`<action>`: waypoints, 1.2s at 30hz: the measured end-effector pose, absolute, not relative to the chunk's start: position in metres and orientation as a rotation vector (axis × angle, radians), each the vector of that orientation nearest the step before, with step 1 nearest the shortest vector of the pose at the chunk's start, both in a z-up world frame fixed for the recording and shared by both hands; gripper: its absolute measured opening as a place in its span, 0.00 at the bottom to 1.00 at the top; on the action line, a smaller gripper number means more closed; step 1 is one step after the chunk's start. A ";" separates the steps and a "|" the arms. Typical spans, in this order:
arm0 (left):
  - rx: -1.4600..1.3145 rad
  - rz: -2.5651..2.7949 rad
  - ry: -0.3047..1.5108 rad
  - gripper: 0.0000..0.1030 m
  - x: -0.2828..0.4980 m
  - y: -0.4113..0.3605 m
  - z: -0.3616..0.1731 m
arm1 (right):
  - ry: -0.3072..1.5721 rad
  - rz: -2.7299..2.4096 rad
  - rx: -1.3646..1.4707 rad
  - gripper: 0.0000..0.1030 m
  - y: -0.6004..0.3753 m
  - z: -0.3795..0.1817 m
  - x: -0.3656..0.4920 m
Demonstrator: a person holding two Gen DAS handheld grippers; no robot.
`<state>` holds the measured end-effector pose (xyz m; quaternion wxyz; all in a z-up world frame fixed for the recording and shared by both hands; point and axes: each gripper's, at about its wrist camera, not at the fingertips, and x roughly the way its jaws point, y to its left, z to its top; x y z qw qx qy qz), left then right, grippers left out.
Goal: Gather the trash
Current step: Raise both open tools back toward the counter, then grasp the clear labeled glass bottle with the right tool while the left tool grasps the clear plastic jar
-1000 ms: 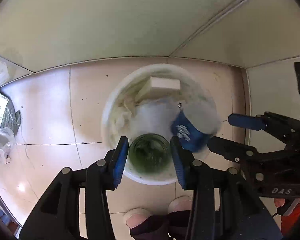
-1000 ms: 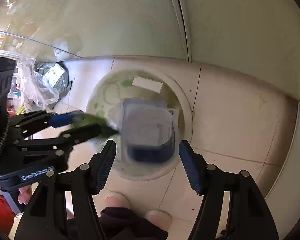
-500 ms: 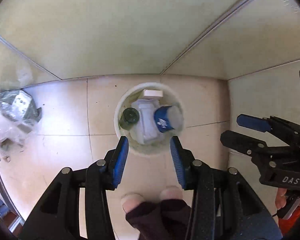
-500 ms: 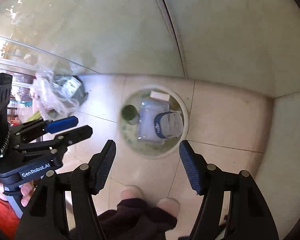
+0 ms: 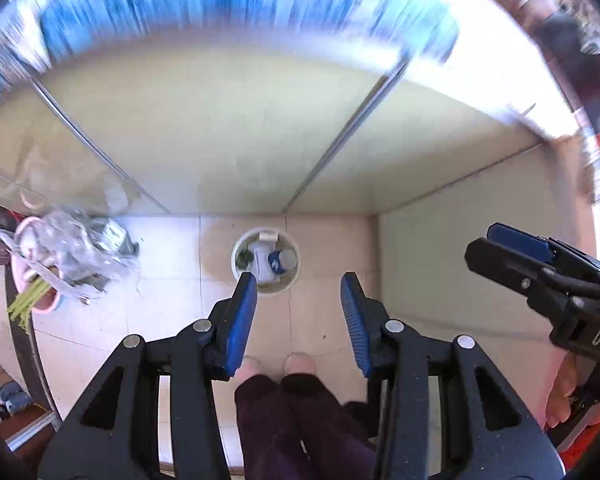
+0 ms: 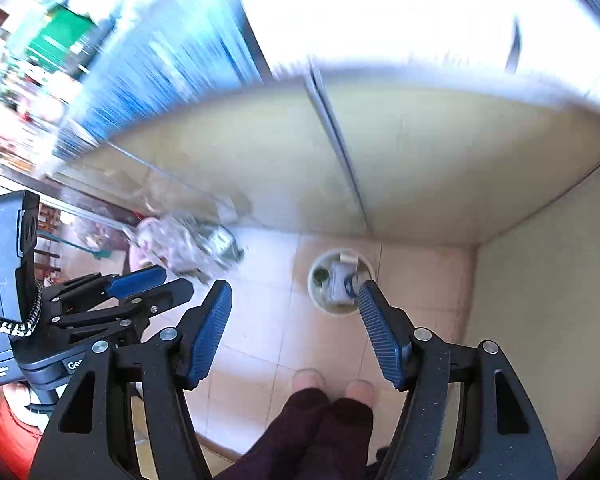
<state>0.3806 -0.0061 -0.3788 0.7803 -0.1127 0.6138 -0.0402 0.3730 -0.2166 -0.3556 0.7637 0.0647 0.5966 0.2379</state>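
Observation:
A round white trash bin [image 5: 236,249] stands on the tiled floor far below, in the corner by the cream wall; it also shows in the right wrist view [image 6: 313,285]. Inside lie a blue-and-white cup [image 5: 276,261], a grey-white container [image 5: 261,265], a dark green cup [image 5: 244,257] and a white box [image 5: 268,235]. My left gripper [image 5: 298,309] is open and empty, high above the bin. My right gripper [image 6: 294,326] is open and empty, also high above it, and appears at the right of the left wrist view [image 5: 512,248].
A pile of clear plastic bags and a pink bowl [image 5: 32,276] lies on the floor left of the bin. The person's feet [image 5: 278,364] stand on the tiles below the grippers. Cream walls meet behind the bin. The upper part of both views is blurred.
Both grippers have risen far up from the bin, which now looks small. The blue cup and green cup, dropped a second ago, lie in the bin.

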 end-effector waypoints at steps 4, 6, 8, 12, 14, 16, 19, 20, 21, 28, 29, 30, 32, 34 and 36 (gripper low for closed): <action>-0.215 -0.039 1.211 0.40 0.377 -0.010 -0.301 | 1.192 0.506 0.131 0.60 -0.231 -0.289 0.375; -0.220 -0.023 1.156 0.40 0.379 -0.009 -0.271 | 1.145 0.496 0.135 0.60 -0.239 -0.264 0.379; -0.223 -0.007 1.102 0.40 0.382 -0.005 -0.243 | 1.103 0.489 0.142 0.60 -0.246 -0.244 0.382; -0.238 0.019 0.987 0.40 0.398 0.004 -0.193 | 1.018 0.462 0.147 0.60 -0.251 -0.205 0.391; -0.265 0.007 0.948 0.42 0.407 0.009 -0.176 | 1.001 0.447 0.153 0.60 -0.251 -0.191 0.402; -0.266 0.001 0.908 0.43 0.423 0.013 -0.160 | 0.975 0.433 0.158 0.60 -0.254 -0.179 0.416; -0.240 0.000 0.869 0.43 0.452 0.018 -0.145 | 0.951 0.402 0.150 0.60 -0.260 -0.168 0.438; -0.237 -0.008 0.862 0.43 0.463 0.020 -0.142 | 0.944 0.386 0.150 0.60 -0.262 -0.164 0.447; -0.237 -0.022 0.858 0.43 0.475 0.022 -0.140 | 0.936 0.369 0.155 0.60 -0.262 -0.163 0.458; -0.185 -0.132 0.872 0.43 0.569 0.031 -0.126 | 0.894 0.234 0.158 0.60 -0.286 -0.139 0.533; -0.165 -0.125 0.866 0.44 0.583 0.032 -0.124 | 0.887 0.215 0.145 0.60 -0.289 -0.137 0.544; -0.151 -0.110 0.863 0.44 0.595 0.031 -0.123 | 0.884 0.189 0.131 0.60 -0.291 -0.138 0.557; -0.146 -0.098 0.873 0.44 0.623 0.032 -0.123 | 0.902 0.174 0.120 0.60 -0.298 -0.142 0.584; -0.173 -0.115 0.881 0.46 0.648 0.032 -0.126 | 0.939 0.180 0.121 0.60 -0.304 -0.149 0.613; -0.178 -0.110 0.887 0.51 0.674 0.030 -0.131 | 0.966 0.204 0.126 0.60 -0.308 -0.159 0.642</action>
